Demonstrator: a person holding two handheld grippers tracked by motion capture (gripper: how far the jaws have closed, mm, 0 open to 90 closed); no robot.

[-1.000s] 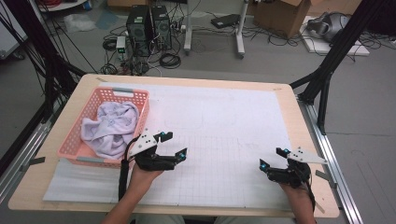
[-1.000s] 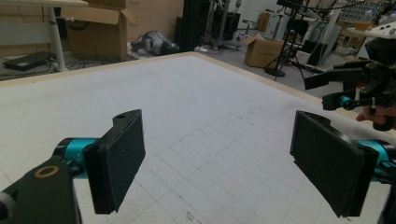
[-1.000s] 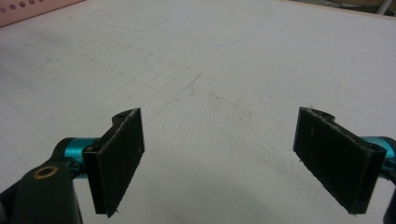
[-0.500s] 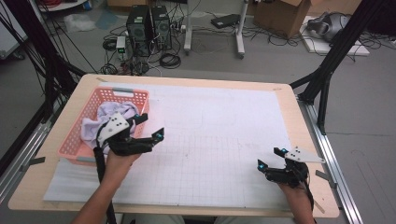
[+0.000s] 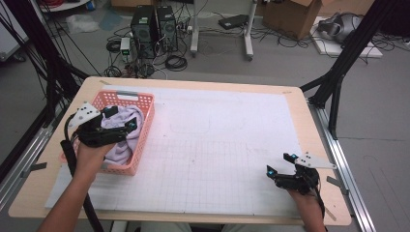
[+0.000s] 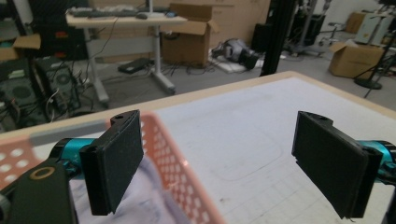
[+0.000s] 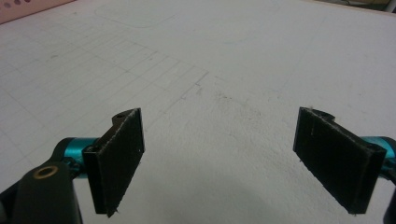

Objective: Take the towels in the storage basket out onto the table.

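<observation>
While hovering over the basket (image 5: 145,126) at the frame's left, the left gripper (image 5: 119,119) is spreading its jaws, apparently poised to take the cloth (image 5: 123,140) lying inside. At lower right, the right gripper (image 5: 281,164) is idling just above the mat (image 5: 227,145), jaws spread, nothing held. Count: one basket, one cloth, two grippers.

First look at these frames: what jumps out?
The pink basket at the table's left edge, with a pale lavender cloth bunched inside, draws the eye first. The left gripper hovers over that cloth with its jaws wide open, holding nothing. The right gripper sits low by the near right corner of the white gridded mat, also open and empty.
</observation>
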